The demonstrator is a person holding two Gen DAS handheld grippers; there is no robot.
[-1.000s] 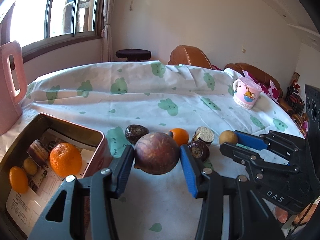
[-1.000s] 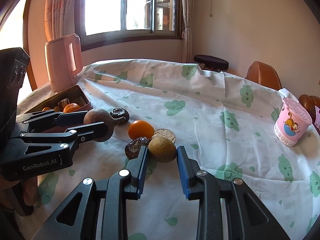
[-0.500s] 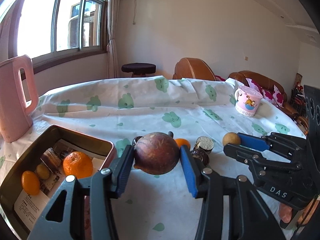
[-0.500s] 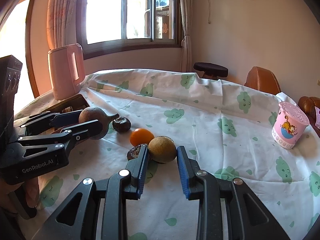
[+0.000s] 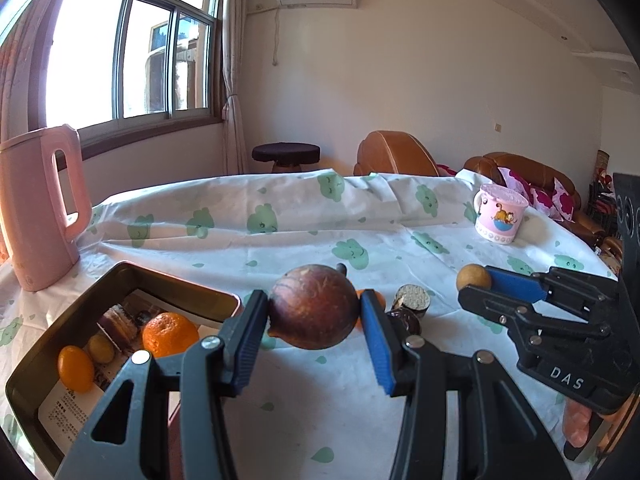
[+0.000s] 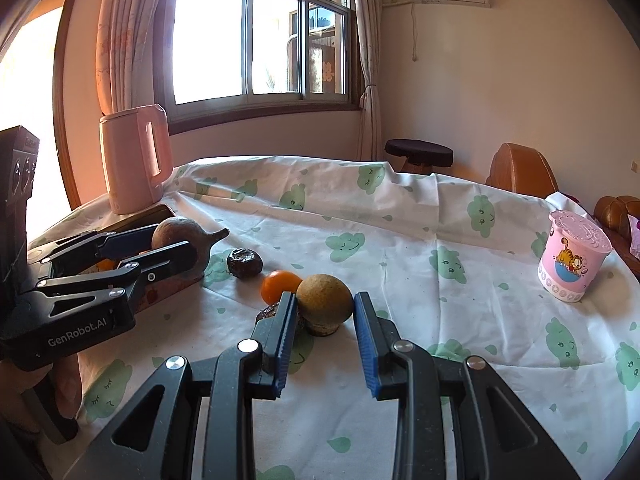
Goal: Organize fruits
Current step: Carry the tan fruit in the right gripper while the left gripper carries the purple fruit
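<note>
Left wrist view: the left gripper (image 5: 314, 334) is clamped on a big brown fruit (image 5: 314, 306), round, mottled reddish-brown, with a short stem nub at the back. Both blue pads press its sides and it hangs clear of the tablecloth (image 5: 280, 240). The step in hand looks like carrying this fruit to the metal tin (image 5: 120, 276), which sits just to the left and already holds a mandarin (image 5: 170, 334), a small orange kumquat (image 5: 75, 368), a yellowish small fruit and some dark pieces on a printed sheet. The next move calls for swinging left over the tin's rim and lowering before letting go, so the heavy fruit does not crush the smaller ones. Off to the right, the right gripper (image 5: 474, 284) grips a small tan fruit (image 5: 473, 277). A pink kettle (image 5: 40, 208) and a pink cup (image 5: 500, 218) stand well apart from the work.

Right wrist view: the right gripper (image 6: 325, 312) has its jaws narrow and closed on the tan fruit (image 6: 325, 298), round with a rough, dull skin, held above the cloth. Behind it lie an orange fruit (image 6: 280, 285) and a dark wrinkled fruit (image 6: 244, 263), not yet sorted; another dark piece is mostly hidden by the left finger. The left gripper (image 6: 176, 246) with the brown fruit (image 6: 180, 236) is by the tin's edge.
</note>
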